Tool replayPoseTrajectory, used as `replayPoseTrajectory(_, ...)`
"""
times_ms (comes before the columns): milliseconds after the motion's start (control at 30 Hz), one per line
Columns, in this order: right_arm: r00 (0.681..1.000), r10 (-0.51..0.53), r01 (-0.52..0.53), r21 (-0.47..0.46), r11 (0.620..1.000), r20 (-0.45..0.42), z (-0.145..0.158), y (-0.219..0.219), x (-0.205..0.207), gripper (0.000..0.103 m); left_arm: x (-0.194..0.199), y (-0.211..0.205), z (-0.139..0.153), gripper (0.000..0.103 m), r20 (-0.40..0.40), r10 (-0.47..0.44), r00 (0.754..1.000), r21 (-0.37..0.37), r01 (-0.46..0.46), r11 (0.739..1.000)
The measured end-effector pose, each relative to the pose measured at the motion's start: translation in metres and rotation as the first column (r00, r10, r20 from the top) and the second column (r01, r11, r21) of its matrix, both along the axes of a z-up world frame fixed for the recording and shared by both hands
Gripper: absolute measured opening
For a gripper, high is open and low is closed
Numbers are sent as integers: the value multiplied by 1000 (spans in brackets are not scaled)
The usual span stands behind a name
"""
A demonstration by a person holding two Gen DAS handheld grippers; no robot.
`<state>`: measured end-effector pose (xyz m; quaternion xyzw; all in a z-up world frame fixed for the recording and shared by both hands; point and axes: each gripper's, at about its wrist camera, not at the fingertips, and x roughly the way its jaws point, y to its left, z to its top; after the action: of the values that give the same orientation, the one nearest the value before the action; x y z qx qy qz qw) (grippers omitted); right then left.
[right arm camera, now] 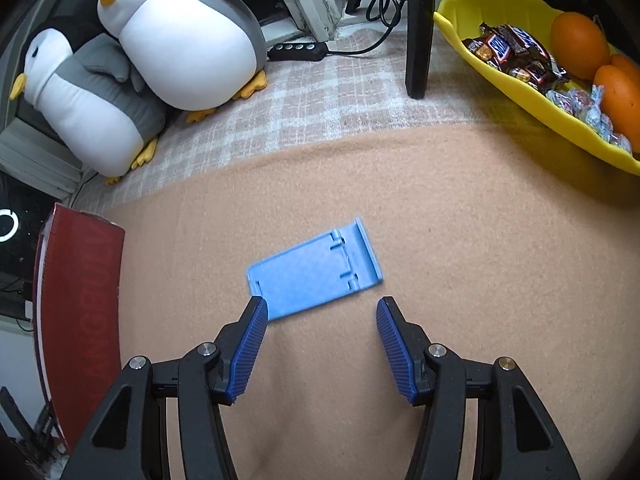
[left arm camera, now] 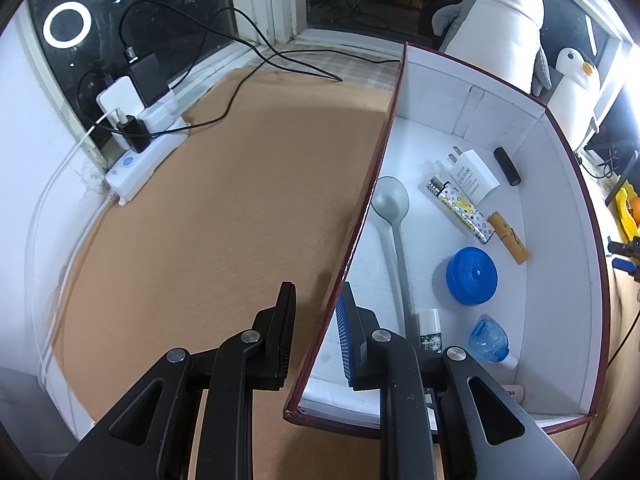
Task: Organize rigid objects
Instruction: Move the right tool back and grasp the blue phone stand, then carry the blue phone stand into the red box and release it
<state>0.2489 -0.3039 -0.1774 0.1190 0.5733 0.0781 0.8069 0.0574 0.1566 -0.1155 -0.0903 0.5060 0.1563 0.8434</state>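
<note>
Blue stand [right arm camera: 316, 274] flat on cloth, just beyond spread right fingers [right arm camera: 248, 344]

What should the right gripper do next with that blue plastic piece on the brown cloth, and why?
Probably ease forward and down so the open right gripper straddles the blue plastic piece, then close. The piece lies flat just ahead of the fingertips, only its near corner by one pad, nothing gripped. The left gripper already pinches the box wall, steadying it for the drop.
</note>
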Motion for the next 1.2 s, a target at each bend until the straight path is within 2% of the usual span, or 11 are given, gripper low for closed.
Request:
replayPoseTrajectory(233, 998, 65, -65, -44, 997, -7, 0, 28, 22, 55, 2, 0, -1, 19, -3, 2, 1000, -3, -2, 1000)
replayPoseTrajectory(467, 987, 159, -160, -128, 979, -14, -2, 70, 33, 55, 4, 0, -1, 19, -2, 3, 1000, -8, -3, 1000)
replayPoseTrajectory(667, 975, 222, -219, -237, 947, -13, -5, 104, 32, 55, 5, 0, -2, 19, -3, -1, 1000, -14, 1, 1000)
replayPoseTrajectory(800, 962, 273, -259, -329, 908, -6, -10, 124, 23, 51, 4, 0, -2, 19, -2, 0, 1000, -18, 0, 1000)
replayPoseTrajectory(967, 956, 294, -277, -326, 904, 1, -7, 128, 18, 33, 4, 0, -3, 19, -1, 0, 1000, -19, 0, 1000)
replayPoseTrajectory(1200, 948, 318, -300, -313, 901, 6, -3, 127, -3, 33, 2, 0, -2, 19, 5, 1, 1000, -19, -1, 1000)
